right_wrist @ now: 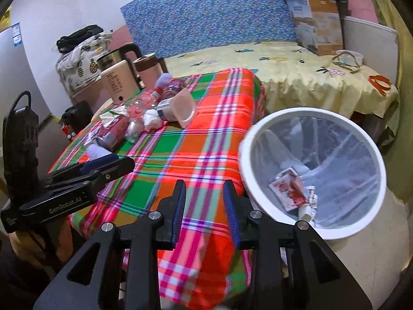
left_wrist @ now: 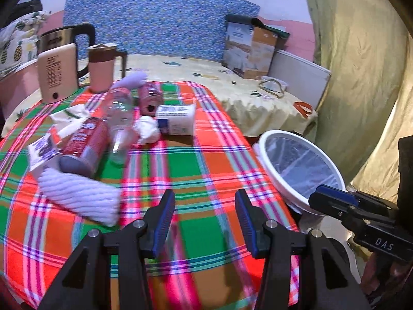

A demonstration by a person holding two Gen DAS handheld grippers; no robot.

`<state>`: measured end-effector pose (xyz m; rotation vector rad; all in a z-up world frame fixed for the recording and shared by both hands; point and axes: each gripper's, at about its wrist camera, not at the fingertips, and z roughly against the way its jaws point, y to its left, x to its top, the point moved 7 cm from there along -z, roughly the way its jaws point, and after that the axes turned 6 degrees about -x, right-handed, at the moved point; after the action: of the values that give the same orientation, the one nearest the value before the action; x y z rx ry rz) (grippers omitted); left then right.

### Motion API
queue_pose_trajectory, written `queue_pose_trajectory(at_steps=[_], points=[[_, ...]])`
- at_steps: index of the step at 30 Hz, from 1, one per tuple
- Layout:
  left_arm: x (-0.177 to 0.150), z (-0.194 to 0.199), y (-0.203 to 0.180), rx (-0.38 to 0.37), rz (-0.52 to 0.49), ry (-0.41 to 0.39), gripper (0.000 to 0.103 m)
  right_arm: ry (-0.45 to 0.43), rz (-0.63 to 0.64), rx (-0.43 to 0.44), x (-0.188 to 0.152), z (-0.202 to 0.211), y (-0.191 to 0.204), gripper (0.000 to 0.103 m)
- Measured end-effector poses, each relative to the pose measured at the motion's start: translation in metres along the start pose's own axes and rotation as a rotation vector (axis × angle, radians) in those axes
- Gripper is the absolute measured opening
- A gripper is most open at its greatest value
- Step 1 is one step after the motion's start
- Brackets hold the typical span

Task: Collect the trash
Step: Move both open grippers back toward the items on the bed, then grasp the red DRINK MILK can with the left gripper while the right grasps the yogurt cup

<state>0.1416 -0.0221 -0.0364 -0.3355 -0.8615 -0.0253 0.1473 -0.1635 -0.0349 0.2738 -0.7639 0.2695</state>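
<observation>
Between pickups: my left gripper (left_wrist: 205, 222) and right gripper (right_wrist: 204, 213) both released, empty. Next: reach red can (left_wrist: 86, 142), carry to bin (right_wrist: 260, 134).

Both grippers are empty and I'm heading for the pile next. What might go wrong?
The red can and clear plastic bottle lie on their sides touching, so gripping one may roll the other. The white bin stands beside the table, below its edge; a drop released too early could miss.
</observation>
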Motion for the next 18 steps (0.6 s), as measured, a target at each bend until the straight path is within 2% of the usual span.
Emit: queue_pose_trajectory(at_steps=[9,18], points=[[0.013,0.016,0.047,0.102,0.031,-0.045,0.050,0.002,0.053,0.037,0.013,-0.015,0.027,0.032],[0.038,0.018,0.095,0.214,0.033,-0.081,0.058,0.001,0.065,0.061,0.031,-0.032,0.043,0.032]])
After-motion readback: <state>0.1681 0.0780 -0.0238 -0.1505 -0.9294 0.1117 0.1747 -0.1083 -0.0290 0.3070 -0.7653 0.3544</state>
